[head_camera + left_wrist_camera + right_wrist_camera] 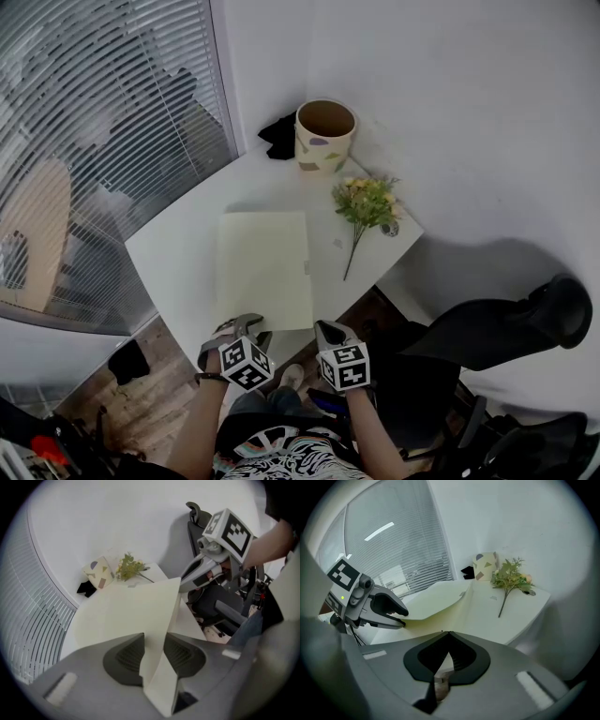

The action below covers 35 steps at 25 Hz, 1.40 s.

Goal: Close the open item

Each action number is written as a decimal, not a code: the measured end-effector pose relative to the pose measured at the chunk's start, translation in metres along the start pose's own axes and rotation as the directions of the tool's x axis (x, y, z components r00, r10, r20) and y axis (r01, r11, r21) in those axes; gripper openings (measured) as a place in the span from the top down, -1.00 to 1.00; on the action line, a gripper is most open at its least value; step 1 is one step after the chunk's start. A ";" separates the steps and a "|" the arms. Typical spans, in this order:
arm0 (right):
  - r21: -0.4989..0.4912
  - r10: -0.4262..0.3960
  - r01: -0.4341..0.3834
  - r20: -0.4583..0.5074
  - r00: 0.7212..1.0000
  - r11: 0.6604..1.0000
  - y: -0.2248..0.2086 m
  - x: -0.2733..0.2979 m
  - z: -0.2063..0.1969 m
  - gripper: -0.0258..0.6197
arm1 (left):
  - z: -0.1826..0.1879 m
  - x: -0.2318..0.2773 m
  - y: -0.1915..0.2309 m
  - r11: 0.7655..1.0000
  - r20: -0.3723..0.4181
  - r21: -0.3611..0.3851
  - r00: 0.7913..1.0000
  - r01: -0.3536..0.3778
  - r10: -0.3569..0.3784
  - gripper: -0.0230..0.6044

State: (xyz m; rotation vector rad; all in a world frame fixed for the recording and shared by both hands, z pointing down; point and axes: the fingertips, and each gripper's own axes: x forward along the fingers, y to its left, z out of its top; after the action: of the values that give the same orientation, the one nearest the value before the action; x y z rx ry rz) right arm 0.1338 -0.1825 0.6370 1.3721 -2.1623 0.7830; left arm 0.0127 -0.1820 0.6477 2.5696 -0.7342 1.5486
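Note:
A cream folder [265, 267] lies on the white table [178, 253], long side running away from me. Its top cover [436, 597] is lifted and curved at the near left corner. My left gripper [246, 325] is at that corner, and in the left gripper view the cover [126, 611] runs between the pads, held by my left gripper [154, 653]. My right gripper [323, 328] hovers at the folder's near edge, just right of the left one. Its jaw tips meet in the right gripper view [447, 634], with nothing between them.
A patterned paper cup [324, 134] stands at the table's far corner beside a black cloth [279, 136]. A sprig of flowers [366, 202] lies to the folder's right. A black chair [497, 328] is off the table's right edge; window blinds run along the left.

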 end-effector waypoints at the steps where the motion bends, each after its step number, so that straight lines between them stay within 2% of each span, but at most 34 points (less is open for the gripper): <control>1: -0.006 -0.002 0.002 -0.002 1.000 1.000 0.001 0.000 -0.001 0.92 | 0.000 0.000 0.000 1.000 0.001 -0.001 1.000 0.003 -0.003 0.34; 35: -0.037 0.007 -0.008 -0.012 1.000 0.999 0.001 0.001 -0.001 0.92 | 0.000 0.001 0.000 1.000 -0.017 0.000 1.000 0.018 -0.018 0.34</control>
State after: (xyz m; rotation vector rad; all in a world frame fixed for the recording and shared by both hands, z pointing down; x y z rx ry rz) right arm 0.1322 -0.1824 0.6383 1.3381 -2.1630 0.7489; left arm 0.0130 -0.1825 0.6484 2.5528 -0.7070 1.5630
